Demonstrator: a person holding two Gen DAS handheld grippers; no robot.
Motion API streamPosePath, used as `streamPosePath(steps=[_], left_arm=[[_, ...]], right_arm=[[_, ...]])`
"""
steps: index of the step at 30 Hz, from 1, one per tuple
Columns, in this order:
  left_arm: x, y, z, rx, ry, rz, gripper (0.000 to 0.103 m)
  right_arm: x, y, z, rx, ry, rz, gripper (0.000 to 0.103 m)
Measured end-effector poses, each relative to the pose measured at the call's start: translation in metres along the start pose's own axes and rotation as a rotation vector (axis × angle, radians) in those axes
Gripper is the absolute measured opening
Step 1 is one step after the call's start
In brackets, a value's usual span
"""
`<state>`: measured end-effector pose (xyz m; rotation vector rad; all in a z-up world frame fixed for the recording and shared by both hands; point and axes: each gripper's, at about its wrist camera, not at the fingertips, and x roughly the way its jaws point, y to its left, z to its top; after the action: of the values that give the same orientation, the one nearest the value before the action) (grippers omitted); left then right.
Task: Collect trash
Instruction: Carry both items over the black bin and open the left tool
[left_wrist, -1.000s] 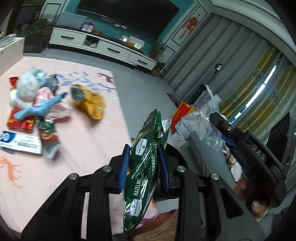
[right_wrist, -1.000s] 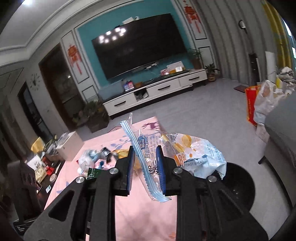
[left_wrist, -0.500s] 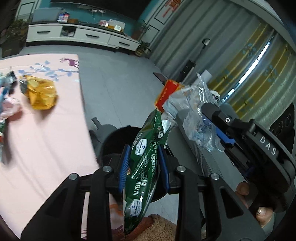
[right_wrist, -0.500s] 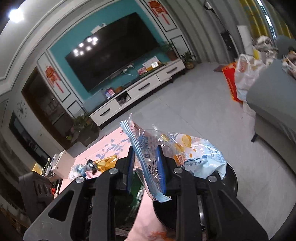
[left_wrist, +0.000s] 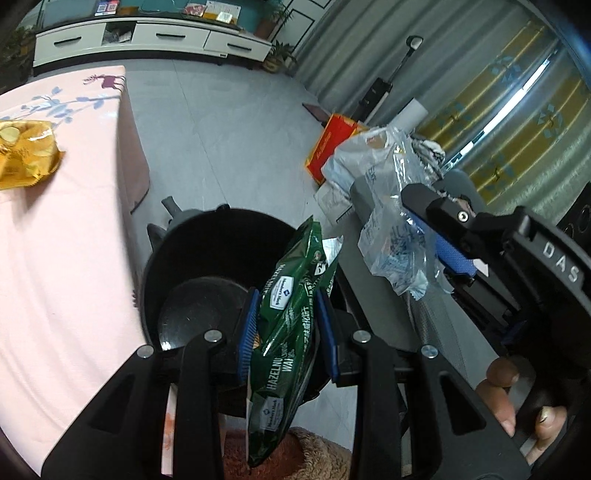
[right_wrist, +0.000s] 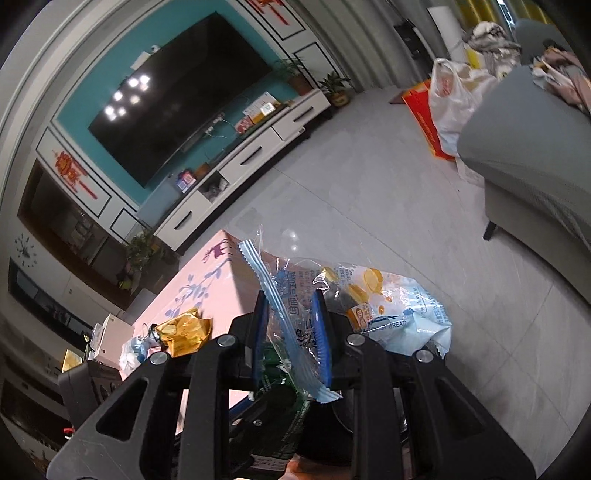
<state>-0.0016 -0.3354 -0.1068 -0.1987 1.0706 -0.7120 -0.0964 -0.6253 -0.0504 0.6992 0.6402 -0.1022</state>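
Both grippers have swung away from the littered pink table (left_wrist: 55, 258) to the black bin (left_wrist: 173, 258) beside its near right corner. The left gripper (left_wrist: 286, 328) pinches a green hazelnut wafer bag (left_wrist: 291, 314) over the bin's mouth, the bag's lower end hidden behind the jaws. The right gripper (right_wrist: 290, 332) pinches a clear bread wrapper (right_wrist: 388, 317) just right of it; from its own camera the bin is almost wholly covered, perhaps directly below.
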Motion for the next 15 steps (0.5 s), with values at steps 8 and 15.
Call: streamPosePath(steps=[8, 15], left_arm=[[0.029, -0.002, 0.0, -0.007, 0.065, 0.008, 0.032], [0.047, -0.005, -0.002, -0.003, 0.102, 0.009, 0.032]], right_arm=[[0.016, -0.013, -0.001, 0.057, 0.063, -0.004, 0.026], [0.021, -0.012, 0.0, 0.061, 0.076, -0.01, 0.026]])
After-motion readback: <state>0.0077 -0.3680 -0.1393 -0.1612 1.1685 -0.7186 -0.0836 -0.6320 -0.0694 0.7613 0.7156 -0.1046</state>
